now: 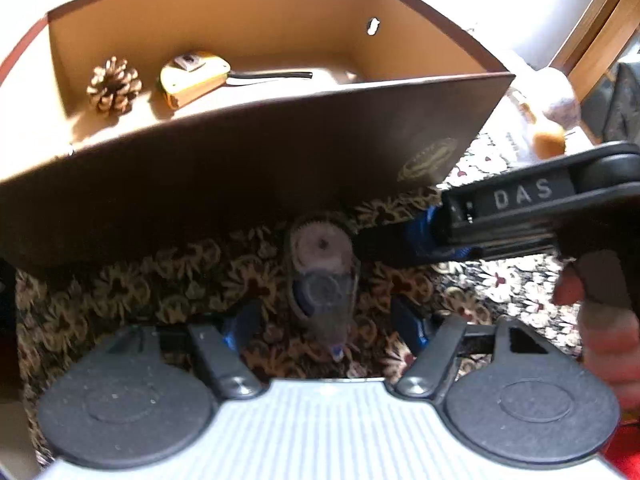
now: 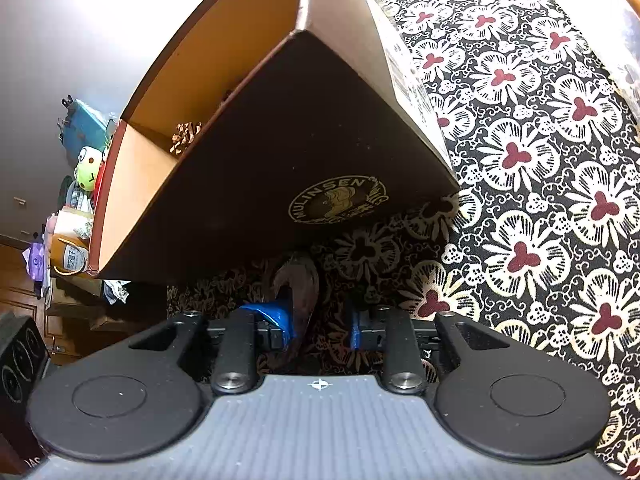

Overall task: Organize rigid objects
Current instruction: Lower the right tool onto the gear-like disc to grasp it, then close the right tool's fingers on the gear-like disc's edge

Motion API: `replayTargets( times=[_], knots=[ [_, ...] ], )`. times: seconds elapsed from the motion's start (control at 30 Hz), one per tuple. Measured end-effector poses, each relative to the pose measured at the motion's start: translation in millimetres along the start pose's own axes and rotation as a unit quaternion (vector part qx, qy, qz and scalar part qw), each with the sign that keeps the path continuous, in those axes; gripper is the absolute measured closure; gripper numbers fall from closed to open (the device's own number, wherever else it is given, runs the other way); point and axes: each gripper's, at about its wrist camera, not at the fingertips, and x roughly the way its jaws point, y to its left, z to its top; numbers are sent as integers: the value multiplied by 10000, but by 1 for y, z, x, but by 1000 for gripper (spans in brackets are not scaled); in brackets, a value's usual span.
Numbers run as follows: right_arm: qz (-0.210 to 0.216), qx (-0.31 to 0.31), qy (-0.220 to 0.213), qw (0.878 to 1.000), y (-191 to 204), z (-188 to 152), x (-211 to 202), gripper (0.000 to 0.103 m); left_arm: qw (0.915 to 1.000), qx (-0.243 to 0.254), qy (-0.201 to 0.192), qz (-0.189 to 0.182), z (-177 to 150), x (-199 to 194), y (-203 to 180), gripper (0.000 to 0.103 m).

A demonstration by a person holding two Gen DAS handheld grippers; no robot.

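Squarely between both grippers: correction tape dispenser [image 1: 322, 280] lies on the floral cloth [image 2: 540, 160], just before the box [image 1: 280, 168].
Left gripper [image 1: 328, 322] spread wide, dispenser's long axis along its reach; right gripper [image 2: 320, 320] also parted, straddling it edge-on, equally near.

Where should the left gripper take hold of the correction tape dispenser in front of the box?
Grip the correction tape dispenser at its wide middle, across the two long side edges, coming from the near side. It lies flat with its narrow tip toward the left gripper, and the box wall stands close behind.
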Motion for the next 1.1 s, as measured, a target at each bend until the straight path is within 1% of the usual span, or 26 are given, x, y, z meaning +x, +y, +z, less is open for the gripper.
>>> replayTargets(
  times=[0.07,0.2,0.27,0.3,0.33,0.57,0.67,0.7,1.1],
  knots=[
    [-8,-33,10,10000,1,1,1,95,9998,39,48,180,4,5,-3,30],
    [41,14,20,10000,1,5,2,95,9990,122,122,405,11,9,-6,31],
    [67,51,27,10000,-1,5,2,95,9985,162,153,494,13,10,-8,34],
    [78,59,34,9999,-1,8,2,94,9983,193,174,525,14,10,-9,43],
    [85,59,37,9999,-2,9,2,94,9979,228,187,574,14,11,-10,43],
    [88,21,44,9999,-2,12,2,93,9977,292,235,568,15,15,-12,52],
    [96,6,40,9999,-2,12,1,92,9978,304,226,547,13,13,-15,60],
    [107,12,45,9999,-2,12,2,92,9979,305,221,534,13,12,-15,64],
    [206,28,106,9997,-7,13,0,91,9991,68,217,350,9,12,-9,64]
  ],
)
